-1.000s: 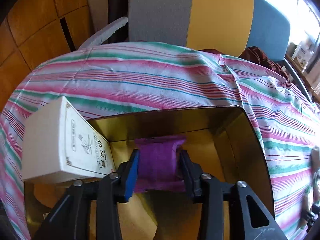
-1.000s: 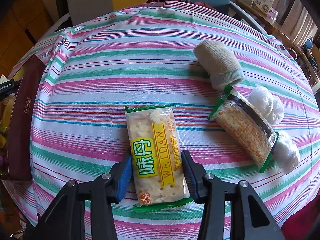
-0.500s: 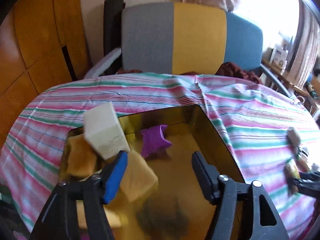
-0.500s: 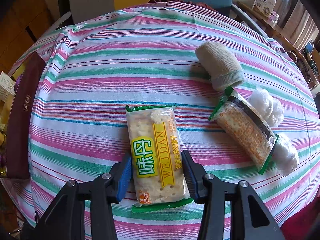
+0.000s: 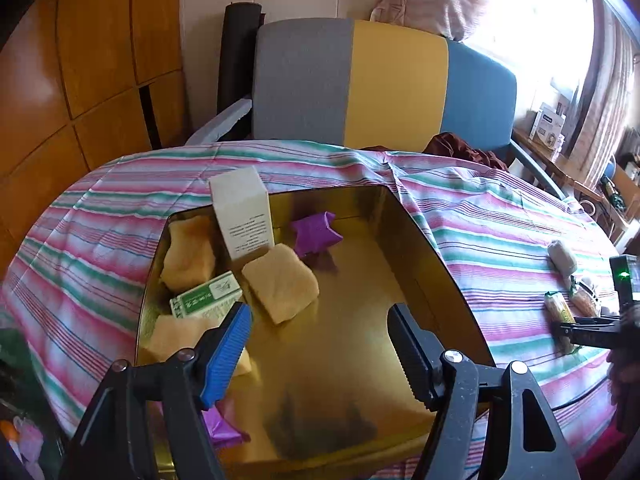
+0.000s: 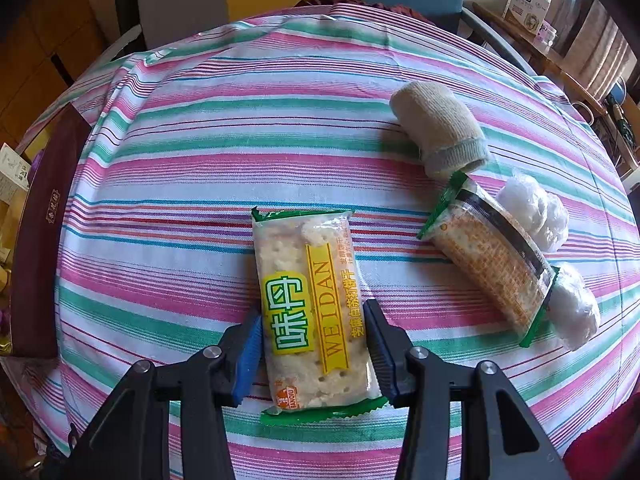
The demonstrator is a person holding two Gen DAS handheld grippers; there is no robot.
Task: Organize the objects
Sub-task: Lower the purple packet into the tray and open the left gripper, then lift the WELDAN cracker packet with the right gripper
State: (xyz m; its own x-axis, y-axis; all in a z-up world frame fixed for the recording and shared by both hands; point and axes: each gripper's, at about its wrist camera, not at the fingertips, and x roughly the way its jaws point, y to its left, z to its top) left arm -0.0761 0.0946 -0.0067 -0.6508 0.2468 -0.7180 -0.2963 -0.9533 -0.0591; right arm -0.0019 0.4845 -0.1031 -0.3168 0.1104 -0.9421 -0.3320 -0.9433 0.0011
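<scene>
My left gripper (image 5: 319, 312) hangs open over the gold-lined box (image 5: 420, 240), with nothing between its jaws. Inside the box lie a purple pouch (image 5: 314, 234), an upright white carton (image 5: 242, 212), yellow sponges (image 5: 280, 280) and a green-and-white box (image 5: 206, 294). My right gripper (image 6: 313, 312) points down at the striped tablecloth (image 6: 240, 128). Its pads press both sides of a cracker packet (image 6: 312, 300) with a yellow and green label, which lies flat on the cloth. The box's dark red outer wall (image 6: 44, 232) shows at the left edge of the right wrist view.
Right of the held packet lie a second cracker packet (image 6: 488, 256), a rolled beige sock (image 6: 436, 128) and two white plastic bundles (image 6: 536, 208). A grey, yellow and blue chair (image 5: 380, 84) stands behind the table. Shelves with boxes line the right wall.
My left gripper let go of the purple pouch, which now lies in the box, then opened and drew back and up. The right gripper and its packet have not moved.
</scene>
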